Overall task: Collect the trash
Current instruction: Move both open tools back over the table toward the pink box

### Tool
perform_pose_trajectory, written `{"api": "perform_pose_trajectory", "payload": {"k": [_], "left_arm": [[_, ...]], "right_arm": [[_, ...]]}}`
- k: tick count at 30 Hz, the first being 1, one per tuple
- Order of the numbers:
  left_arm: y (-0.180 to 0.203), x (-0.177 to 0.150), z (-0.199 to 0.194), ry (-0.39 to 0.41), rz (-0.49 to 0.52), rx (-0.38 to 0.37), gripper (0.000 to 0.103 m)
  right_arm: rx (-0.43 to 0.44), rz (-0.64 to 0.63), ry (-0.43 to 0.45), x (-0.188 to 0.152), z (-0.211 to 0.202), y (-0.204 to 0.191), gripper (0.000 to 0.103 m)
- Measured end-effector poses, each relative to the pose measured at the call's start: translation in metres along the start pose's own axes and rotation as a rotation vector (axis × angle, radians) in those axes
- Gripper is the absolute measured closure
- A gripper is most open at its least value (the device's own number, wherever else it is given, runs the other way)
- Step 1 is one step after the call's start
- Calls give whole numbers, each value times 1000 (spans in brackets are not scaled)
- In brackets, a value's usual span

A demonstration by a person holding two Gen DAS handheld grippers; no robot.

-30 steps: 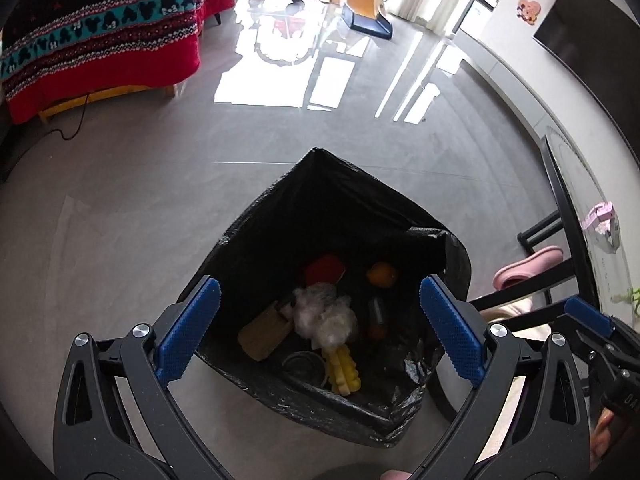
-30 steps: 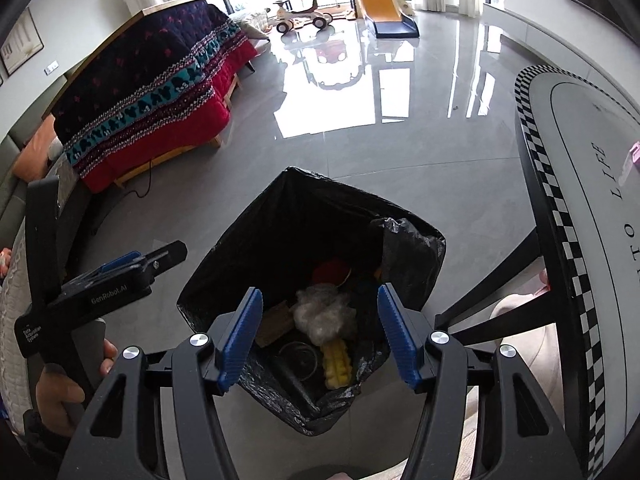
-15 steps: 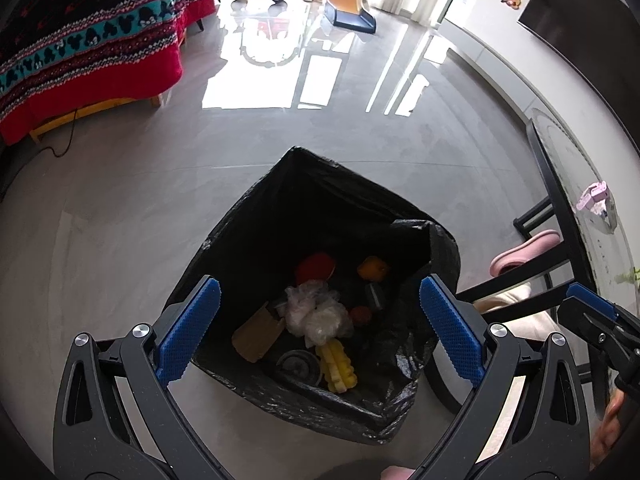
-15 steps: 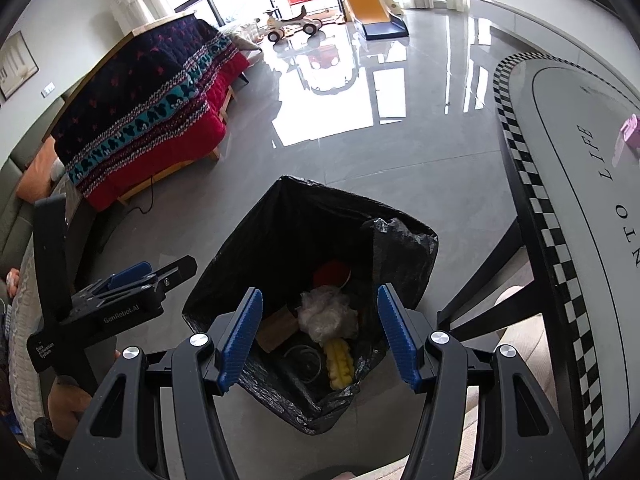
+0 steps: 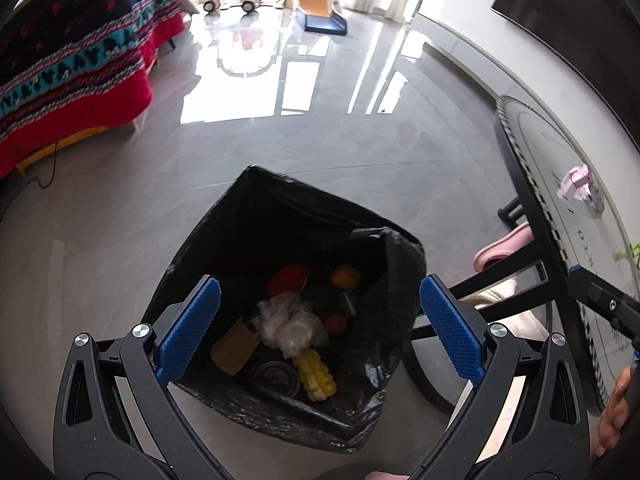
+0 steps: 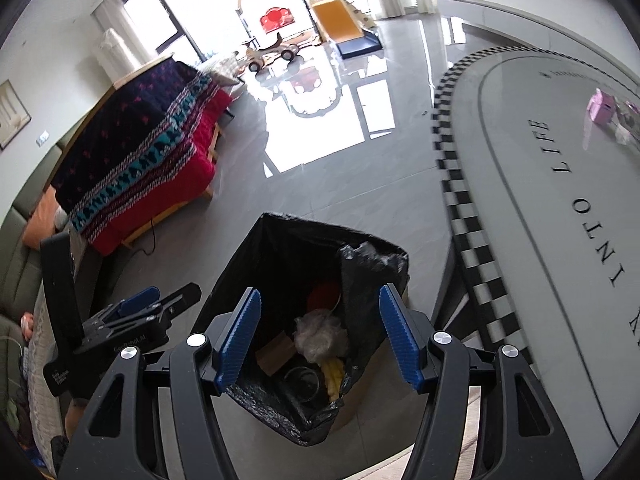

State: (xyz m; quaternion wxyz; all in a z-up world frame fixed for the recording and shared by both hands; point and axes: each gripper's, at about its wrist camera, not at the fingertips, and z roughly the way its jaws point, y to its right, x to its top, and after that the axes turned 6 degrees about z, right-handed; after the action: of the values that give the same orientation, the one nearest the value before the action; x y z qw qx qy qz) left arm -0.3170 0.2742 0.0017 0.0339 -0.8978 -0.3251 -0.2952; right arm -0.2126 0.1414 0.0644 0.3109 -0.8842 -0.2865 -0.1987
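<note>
A: What stands at the left of the room?

B: A bed under a dark, teal and red patterned blanket (image 6: pixel 136 168), by the left wall; beyond it, near the windows, a ride-on toy (image 6: pixel 268 54) and a yellow slide (image 6: pixel 340 24) on the glossy grey floor (image 5: pixel 280 152).

A: And the trash?

B: It sits in a black trash bag (image 5: pixel 248 240) lining a bin on the floor, just beside the table's near edge; inside lie a piece of cardboard (image 5: pixel 236 350), a crumpled clear plastic wad (image 5: pixel 292 324), a yellow ridged piece (image 5: pixel 318 374), a dark round lid (image 5: pixel 278 378), something red (image 5: pixel 290 278) and an orange fruit (image 5: pixel 346 276).

A: The grippers?

B: The left gripper (image 5: pixel 320 336) hangs above the bag with its blue pads wide apart, holding nothing; the right gripper (image 6: pixel 320 336) hangs over the same opening, its pads at a middling spread, also empty.

A: To the right?

B: A table with a checkered rim (image 6: pixel 456 184) and lettering; a small pink object (image 6: pixel 600 106) rests near its far right edge; a pink slipper (image 5: pixel 502 248) lies on the floor under it.
</note>
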Motion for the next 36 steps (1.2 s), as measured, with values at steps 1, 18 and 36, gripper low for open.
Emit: {"api": "perform_pose_trajectory", "payload": {"k": [1, 18, 36], "left_arm": [[4, 2, 0, 0, 10, -1, 6], [114, 51, 18, 3, 194, -112, 6], [232, 86, 47, 0, 397, -226, 6]], "right_arm": [[1, 10, 5, 2, -2, 4, 40], [-68, 159, 72, 31, -35, 95, 40], [-192, 327, 133, 49, -62, 201, 40]]}}
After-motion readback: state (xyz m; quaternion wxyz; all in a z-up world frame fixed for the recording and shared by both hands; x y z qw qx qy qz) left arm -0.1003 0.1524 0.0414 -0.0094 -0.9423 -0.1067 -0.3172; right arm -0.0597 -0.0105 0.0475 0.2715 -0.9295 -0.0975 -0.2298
